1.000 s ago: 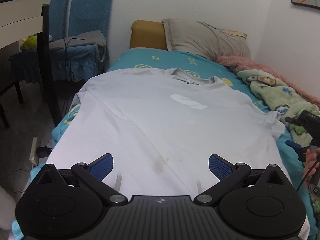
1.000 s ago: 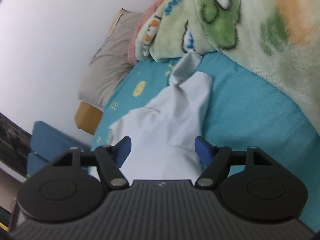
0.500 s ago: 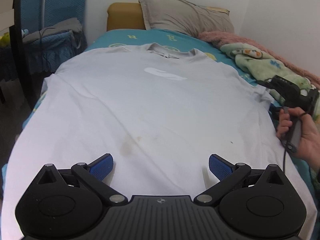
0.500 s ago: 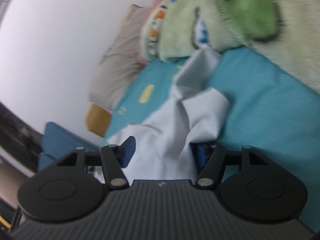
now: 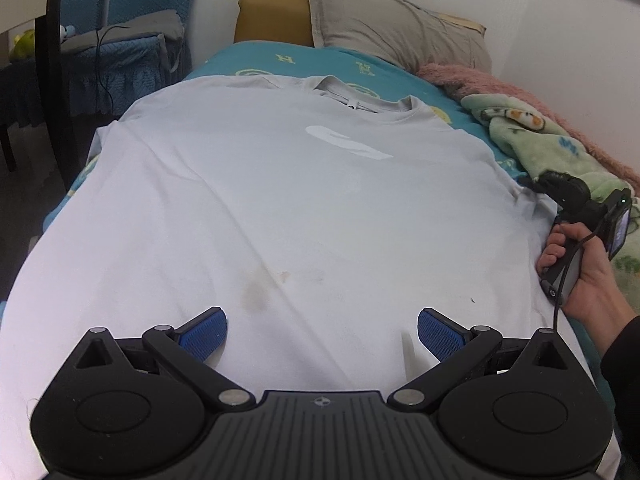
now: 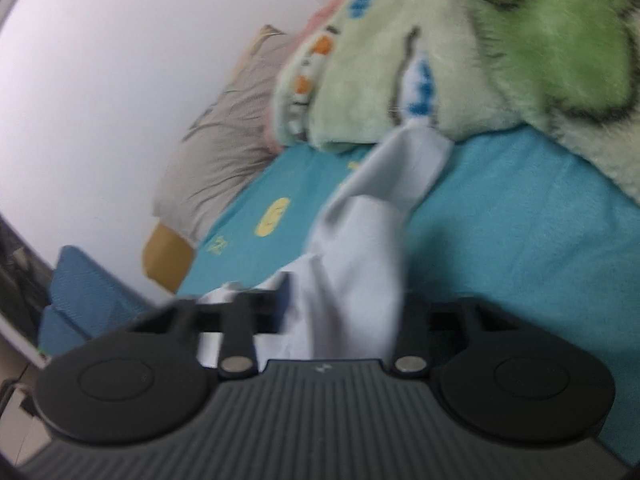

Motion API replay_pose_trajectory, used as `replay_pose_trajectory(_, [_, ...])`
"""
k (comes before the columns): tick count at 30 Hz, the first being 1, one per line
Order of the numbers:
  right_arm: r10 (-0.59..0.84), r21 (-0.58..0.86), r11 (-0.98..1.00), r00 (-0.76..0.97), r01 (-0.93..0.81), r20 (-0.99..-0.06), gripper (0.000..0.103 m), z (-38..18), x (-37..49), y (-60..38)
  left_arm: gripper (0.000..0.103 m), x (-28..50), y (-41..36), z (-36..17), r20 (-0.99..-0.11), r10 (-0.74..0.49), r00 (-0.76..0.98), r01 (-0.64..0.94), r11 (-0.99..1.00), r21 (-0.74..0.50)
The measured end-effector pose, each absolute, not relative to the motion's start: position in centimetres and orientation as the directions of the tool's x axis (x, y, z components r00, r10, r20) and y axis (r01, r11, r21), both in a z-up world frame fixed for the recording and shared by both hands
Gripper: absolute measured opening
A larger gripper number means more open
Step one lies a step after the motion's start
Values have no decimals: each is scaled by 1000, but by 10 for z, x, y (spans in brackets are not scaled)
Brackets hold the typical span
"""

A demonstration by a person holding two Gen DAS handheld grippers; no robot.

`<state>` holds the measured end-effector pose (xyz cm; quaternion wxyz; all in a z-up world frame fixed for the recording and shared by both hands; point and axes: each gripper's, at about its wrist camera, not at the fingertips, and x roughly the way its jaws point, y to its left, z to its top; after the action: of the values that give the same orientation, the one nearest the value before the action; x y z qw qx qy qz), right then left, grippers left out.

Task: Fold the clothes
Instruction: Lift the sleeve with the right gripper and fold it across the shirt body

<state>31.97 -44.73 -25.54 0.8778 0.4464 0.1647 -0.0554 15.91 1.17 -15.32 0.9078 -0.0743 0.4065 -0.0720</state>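
Note:
A white T-shirt lies flat, front up, on the teal bed sheet, collar toward the pillows. My left gripper hovers open over the shirt's lower part, its blue pads wide apart with only flat cloth under them. At the shirt's right edge a person's hand holds my right gripper, whose tip sits at the right sleeve. In the right wrist view the right gripper is shut on the bunched sleeve, which rises from between its jaws. This view is blurred.
A grey pillow and a tan cushion lie at the head of the bed. A green patterned blanket and a pink fleece run along the right wall. Blue-covered chairs stand left of the bed.
The right gripper moved up to the sleeve and its jaws closed on it, bunching the cloth. The left gripper came lower and closer over the shirt and stayed open.

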Motion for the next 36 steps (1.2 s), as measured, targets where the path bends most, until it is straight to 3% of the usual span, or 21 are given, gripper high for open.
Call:
replay_pose_trajectory(5, [24, 718, 656, 945, 231, -326, 9, -234, 309, -452, 103, 168, 16, -144, -707, -220, 672, 16, 959, -284])
replay_pose_trajectory(10, [-5, 592, 772, 933, 232, -360, 9, -179, 308, -437, 103, 160, 13, -123, -650, -156, 744, 44, 982, -186])
replay_pose_trajectory(13, [-36, 512, 823, 922, 246, -385, 9, -141, 311, -415, 103, 156, 21, -113, -645, -174, 744, 29, 973, -229])
replay_pose_trajectory(19, [-107, 273, 935, 912, 228, -395, 9, -68, 305, -324, 103, 152, 64, -93, -630, -215, 746, -56, 923, -381])
replay_pose_trajectory(23, [-116, 81, 984, 911, 161, -395, 9, -43, 312, -241, 103, 149, 92, -83, -618, -180, 765, -87, 923, -376])
replay_pose_trajectory(26, [-69, -21, 998, 923, 65, -379, 9, -48, 320, -175, 103, 146, 117, -79, -609, -189, 770, -125, 892, -435])
replay_pose_trajectory(29, [-30, -83, 997, 905, -5, -425, 9, -73, 338, -116, 103, 147, 141, -76, -592, -182, 785, -160, 864, -478])
replay_pose_trajectory(36, [-37, -138, 989, 833, -47, -551, 10, -153, 385, -51, 103, 164, 163, -98, -633, -134, 762, -214, 872, -441])
